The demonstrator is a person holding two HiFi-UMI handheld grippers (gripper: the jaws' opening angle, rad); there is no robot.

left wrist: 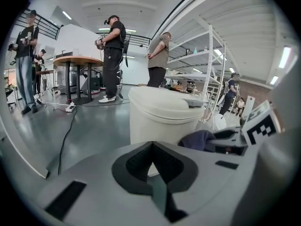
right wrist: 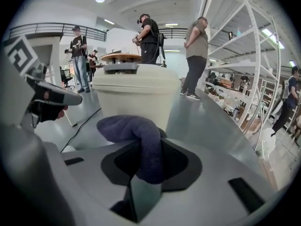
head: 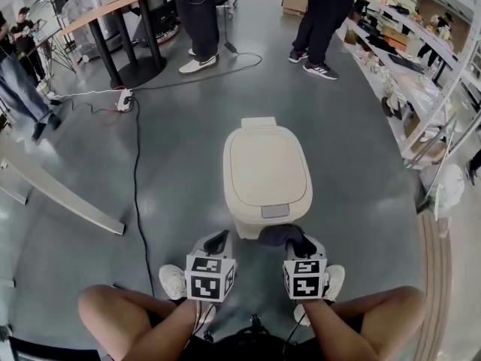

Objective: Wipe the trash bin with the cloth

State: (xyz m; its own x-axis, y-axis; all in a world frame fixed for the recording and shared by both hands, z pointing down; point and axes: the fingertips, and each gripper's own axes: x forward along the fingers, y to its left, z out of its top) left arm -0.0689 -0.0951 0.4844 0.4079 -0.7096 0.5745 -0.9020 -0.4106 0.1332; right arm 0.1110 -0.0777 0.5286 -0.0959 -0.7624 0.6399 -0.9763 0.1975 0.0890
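A cream trash bin (head: 266,175) with a closed lid stands on the grey floor in front of me; it fills the middle of the left gripper view (left wrist: 162,114) and of the right gripper view (right wrist: 136,95). My right gripper (head: 297,241) is shut on a dark blue cloth (right wrist: 141,138), which bunches out past the jaws just short of the bin's near wall (head: 279,234). My left gripper (head: 217,241) hangs beside it, left of the bin's base, its jaws shut with nothing between them (left wrist: 151,166).
A black cable (head: 137,171) runs along the floor left of the bin. White metal shelving (head: 421,74) lines the right side. Two people stand beyond the bin (head: 197,21), (head: 323,21), near a round table (head: 113,10). My shoes (head: 173,280) rest near the grippers.
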